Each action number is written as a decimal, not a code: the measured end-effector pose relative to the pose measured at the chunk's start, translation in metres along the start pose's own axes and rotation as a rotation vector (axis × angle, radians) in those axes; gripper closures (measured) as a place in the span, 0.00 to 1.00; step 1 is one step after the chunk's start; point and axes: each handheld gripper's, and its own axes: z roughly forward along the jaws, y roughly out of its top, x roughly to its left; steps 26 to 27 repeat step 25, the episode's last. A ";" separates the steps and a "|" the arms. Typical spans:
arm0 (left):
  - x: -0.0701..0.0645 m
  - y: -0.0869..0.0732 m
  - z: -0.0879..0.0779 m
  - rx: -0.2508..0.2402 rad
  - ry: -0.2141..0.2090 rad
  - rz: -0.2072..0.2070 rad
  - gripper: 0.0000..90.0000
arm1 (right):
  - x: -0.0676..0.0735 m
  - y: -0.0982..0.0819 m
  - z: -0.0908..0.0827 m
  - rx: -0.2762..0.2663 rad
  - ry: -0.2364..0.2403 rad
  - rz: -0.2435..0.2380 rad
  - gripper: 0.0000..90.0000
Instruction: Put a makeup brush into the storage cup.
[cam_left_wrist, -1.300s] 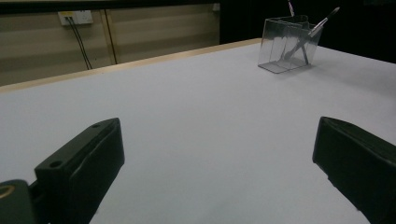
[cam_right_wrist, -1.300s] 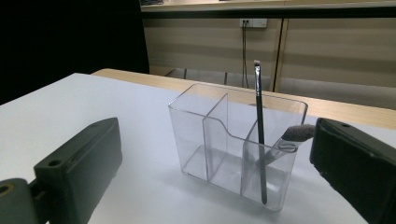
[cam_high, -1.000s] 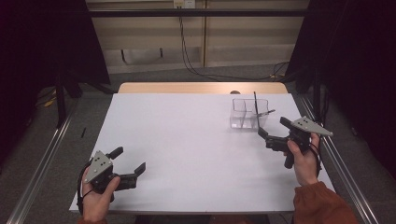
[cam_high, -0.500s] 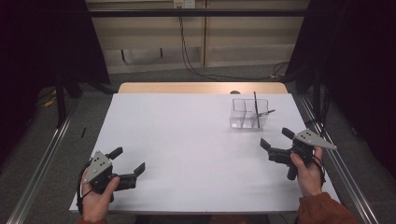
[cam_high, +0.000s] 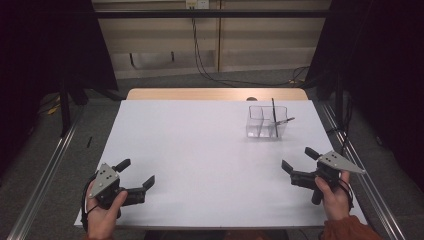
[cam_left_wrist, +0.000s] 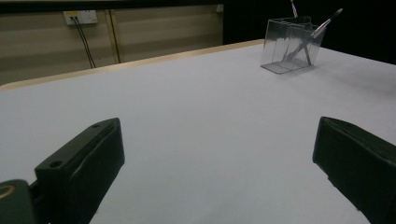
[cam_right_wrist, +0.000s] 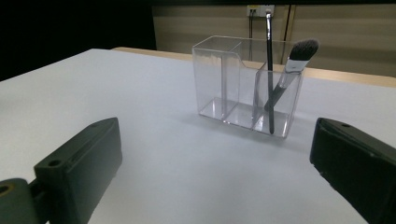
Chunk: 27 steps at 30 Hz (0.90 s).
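1. My right gripper (cam_high: 299, 162) had its fingers spread wide with nothing between them, parked low over the near right part of the bench (cam_high: 210, 150).
2. My left gripper (cam_high: 136, 172) was the same deal: fingers wide apart, holding nothing, down at the near left corner.
3. Straight ahead of my right fingers sat the clear organizer (cam_right_wrist: 246, 86), near them but not touching, upright on the far right side of the bench.
4. The makeup brush (cam_right_wrist: 292, 70) leaned tilted in its end compartment, bristles up and poking over the rim.
5. A thin black stick (cam_right_wrist: 269, 65) stood nearly upright in that same compartment, just beside the brush.
6. From my left gripper the organizer was well apart, off across the bench.
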 end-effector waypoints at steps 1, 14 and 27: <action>0.000 0.000 -0.001 0.000 0.001 0.002 0.02 | 0.000 -0.001 -0.002 -0.009 -0.003 -0.003 0.03; 0.000 0.000 -0.003 0.013 0.000 -0.001 0.02 | 0.001 -0.011 -0.017 0.008 0.004 -0.008 0.02; 0.000 0.000 0.001 0.027 -0.011 -0.005 0.02 | 0.001 -0.014 -0.014 0.031 0.015 -0.020 0.02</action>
